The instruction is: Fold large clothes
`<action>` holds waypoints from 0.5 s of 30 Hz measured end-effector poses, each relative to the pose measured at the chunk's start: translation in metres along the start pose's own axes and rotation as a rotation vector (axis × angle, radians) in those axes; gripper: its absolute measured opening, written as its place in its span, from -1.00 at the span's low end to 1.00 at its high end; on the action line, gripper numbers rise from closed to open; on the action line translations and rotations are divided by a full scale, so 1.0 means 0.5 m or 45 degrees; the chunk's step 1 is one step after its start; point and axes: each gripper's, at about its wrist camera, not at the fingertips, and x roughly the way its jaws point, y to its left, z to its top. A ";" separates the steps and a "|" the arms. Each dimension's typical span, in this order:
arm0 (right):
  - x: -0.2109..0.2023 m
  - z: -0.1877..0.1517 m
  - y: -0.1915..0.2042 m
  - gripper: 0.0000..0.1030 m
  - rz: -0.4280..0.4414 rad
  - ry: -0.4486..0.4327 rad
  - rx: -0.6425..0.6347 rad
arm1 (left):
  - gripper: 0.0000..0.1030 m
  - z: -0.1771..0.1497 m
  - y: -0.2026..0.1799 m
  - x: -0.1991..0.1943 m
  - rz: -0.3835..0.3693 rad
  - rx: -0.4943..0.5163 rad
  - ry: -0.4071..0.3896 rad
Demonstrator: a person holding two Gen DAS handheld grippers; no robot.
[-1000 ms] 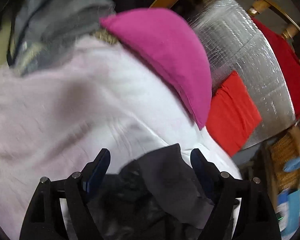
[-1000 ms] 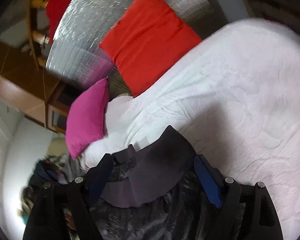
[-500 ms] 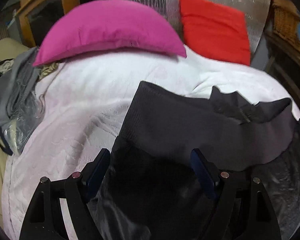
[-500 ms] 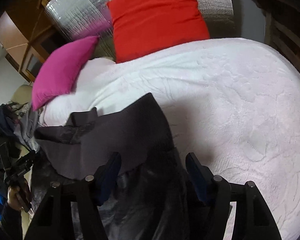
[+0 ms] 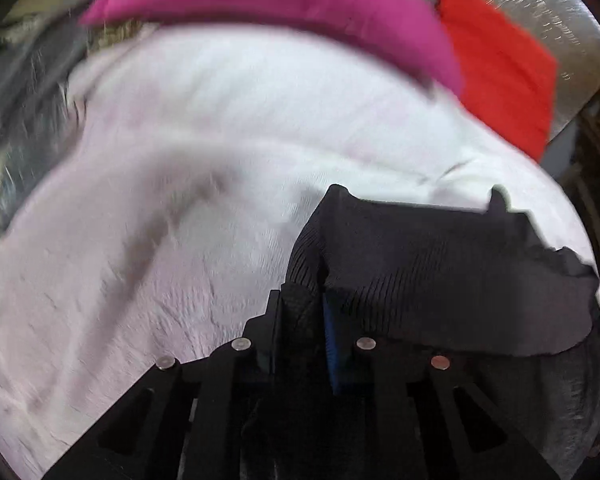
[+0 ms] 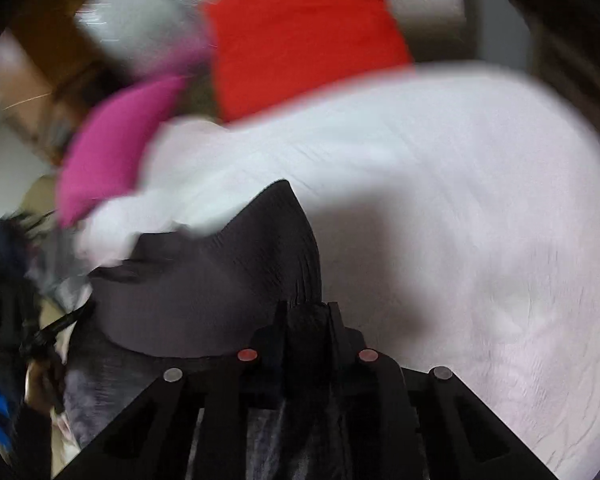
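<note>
A dark grey ribbed garment lies on the near part of a white bedcover. In the left wrist view my left gripper pinches the garment's left corner; its jaws are closing, with a fold of cloth squeezed between the pads. In the right wrist view the same garment spreads to the left, and my right gripper is closing on its right corner, with cloth bunched between the fingers. Both views are blurred by motion.
A pink pillow and a red cushion lean at the head of the bed against a silver foil panel. A heap of grey clothes lies off the left edge. White bedcover stretches right of the garment.
Both grippers went from wide open over the garment to clamped on its two corners. Both have dropped closer to the bed.
</note>
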 end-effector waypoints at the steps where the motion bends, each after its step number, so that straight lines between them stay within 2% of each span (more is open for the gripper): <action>1: 0.003 -0.006 0.003 -0.61 -0.004 -0.026 -0.022 | -0.61 -0.001 -0.007 -0.005 0.020 0.021 -0.019; 2: -0.009 -0.010 -0.001 -0.53 0.023 -0.080 0.001 | -0.61 0.000 -0.009 -0.013 0.023 0.019 -0.027; 5: -0.033 -0.005 -0.027 -0.37 0.117 -0.124 0.132 | -0.53 0.007 -0.002 -0.017 0.012 -0.007 0.005; 8: -0.057 -0.005 -0.019 -0.37 0.112 -0.142 0.106 | -0.28 0.002 -0.007 -0.048 0.006 0.026 -0.072; 10: -0.085 -0.010 -0.022 -0.36 0.134 -0.176 0.123 | -0.11 0.002 0.001 -0.075 -0.020 -0.011 -0.115; 11: -0.107 -0.017 -0.028 -0.26 0.161 -0.201 0.141 | -0.04 -0.001 0.003 -0.089 -0.036 -0.022 -0.130; 12: -0.119 -0.023 -0.030 -0.08 0.164 -0.215 0.150 | 0.18 -0.005 0.006 -0.109 -0.051 -0.026 -0.150; 13: -0.135 -0.030 -0.029 0.43 0.153 -0.233 0.156 | 0.36 -0.014 0.011 -0.132 -0.059 -0.024 -0.179; 14: -0.153 -0.040 -0.029 0.52 0.147 -0.246 0.149 | 0.43 -0.032 0.019 -0.167 -0.066 -0.008 -0.225; 15: -0.168 -0.053 -0.032 0.51 0.161 -0.244 0.132 | 0.51 -0.044 0.021 -0.182 -0.067 0.010 -0.248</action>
